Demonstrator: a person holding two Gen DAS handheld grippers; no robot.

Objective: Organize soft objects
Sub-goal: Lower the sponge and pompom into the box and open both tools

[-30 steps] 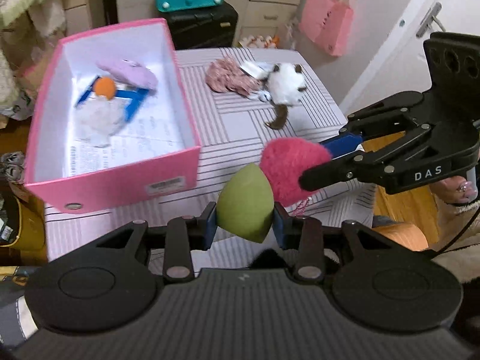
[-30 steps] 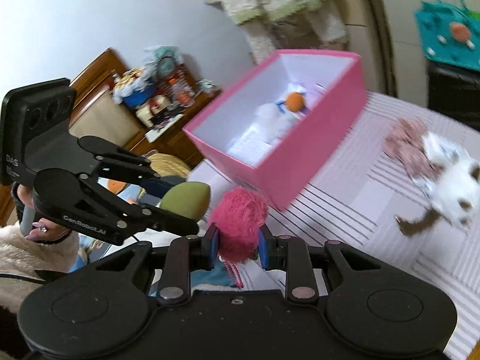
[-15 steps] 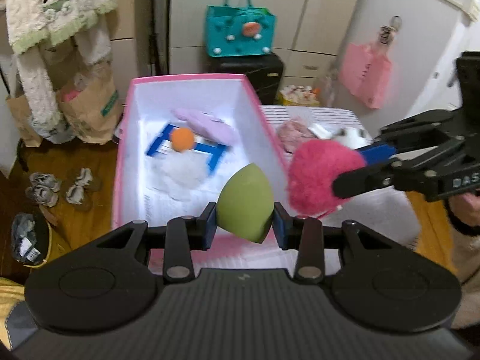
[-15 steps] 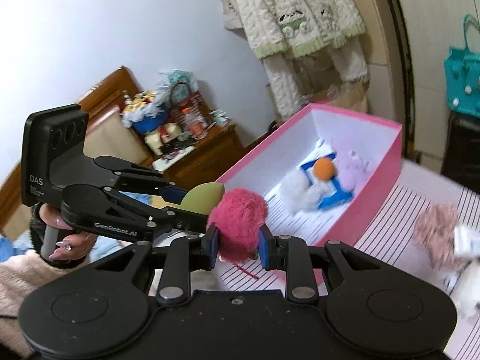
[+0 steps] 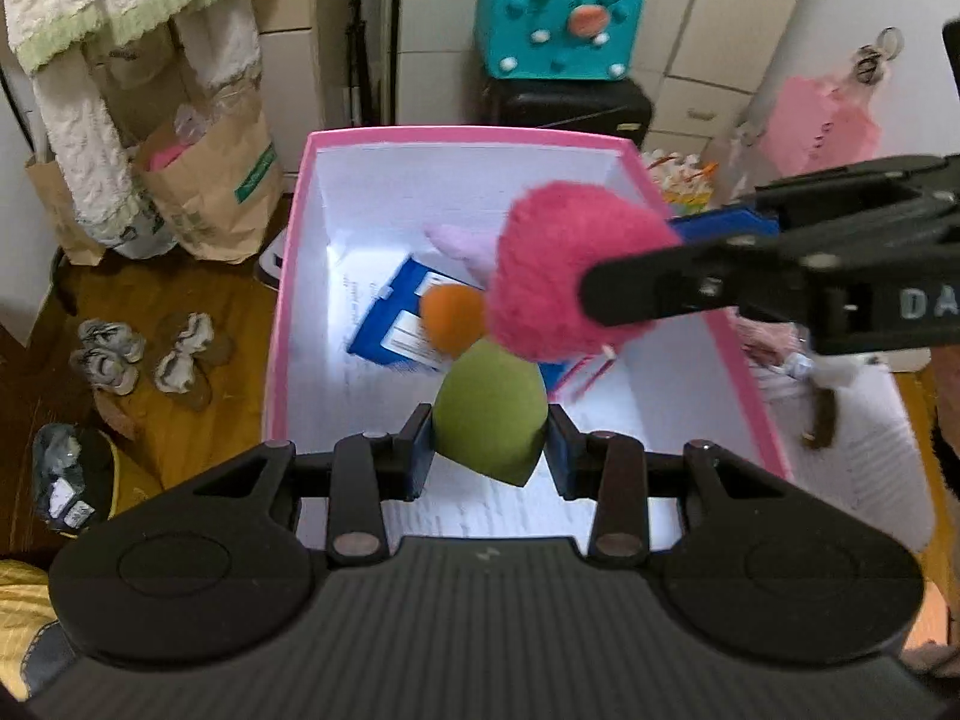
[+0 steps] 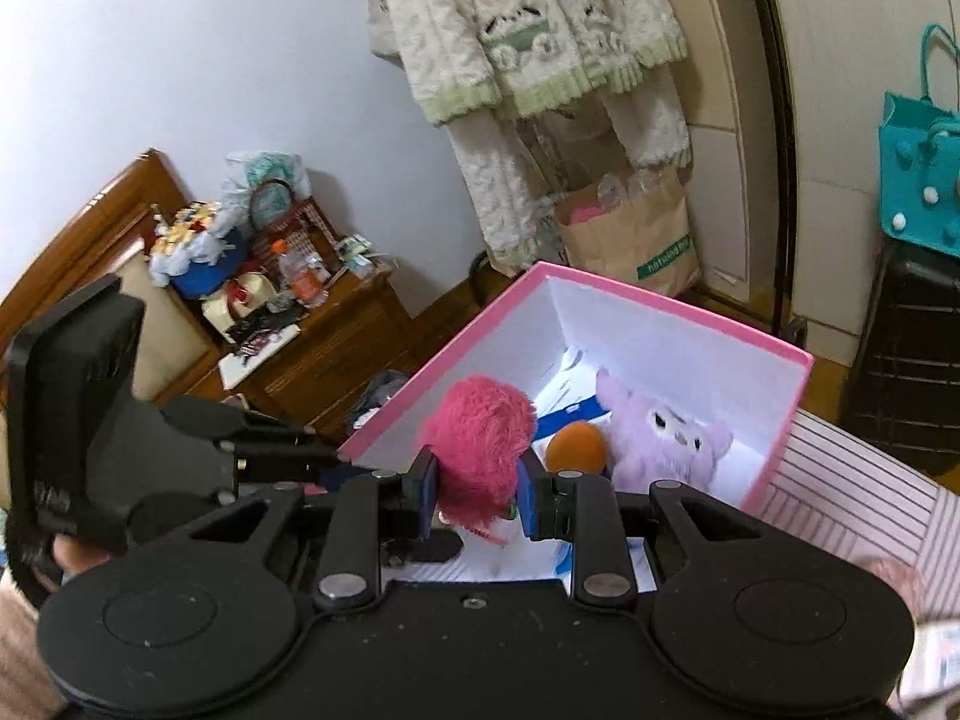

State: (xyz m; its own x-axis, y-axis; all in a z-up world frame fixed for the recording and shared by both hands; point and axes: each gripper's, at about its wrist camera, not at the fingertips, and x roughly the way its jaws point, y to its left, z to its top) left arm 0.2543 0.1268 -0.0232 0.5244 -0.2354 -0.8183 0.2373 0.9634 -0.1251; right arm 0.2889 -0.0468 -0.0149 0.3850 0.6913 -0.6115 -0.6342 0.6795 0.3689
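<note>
My left gripper (image 5: 489, 450) is shut on a green teardrop sponge (image 5: 489, 414) and holds it above the near end of the open pink box (image 5: 282, 324). My right gripper (image 6: 476, 495) is shut on a fluffy magenta pompom (image 6: 477, 450), which also shows in the left wrist view (image 5: 570, 270) above the box's middle. Inside the box lie an orange ball (image 5: 450, 315), a lilac plush (image 6: 660, 438) and a blue card (image 5: 396, 312). The left gripper's body (image 6: 120, 420) shows at left in the right wrist view.
The box stands on a striped table (image 6: 852, 492). A brown-tailed plush (image 5: 822, 396) and a pinkish fluffy item (image 5: 756, 336) lie on the table right of the box. Paper bags (image 5: 204, 192), slippers (image 5: 150, 354) and a wooden cabinet (image 6: 312, 348) stand on the floor at left.
Both grippers have moved forward and over the pink box, each still holding its object. The pompom now hangs above the box's middle, the sponge above its near end.
</note>
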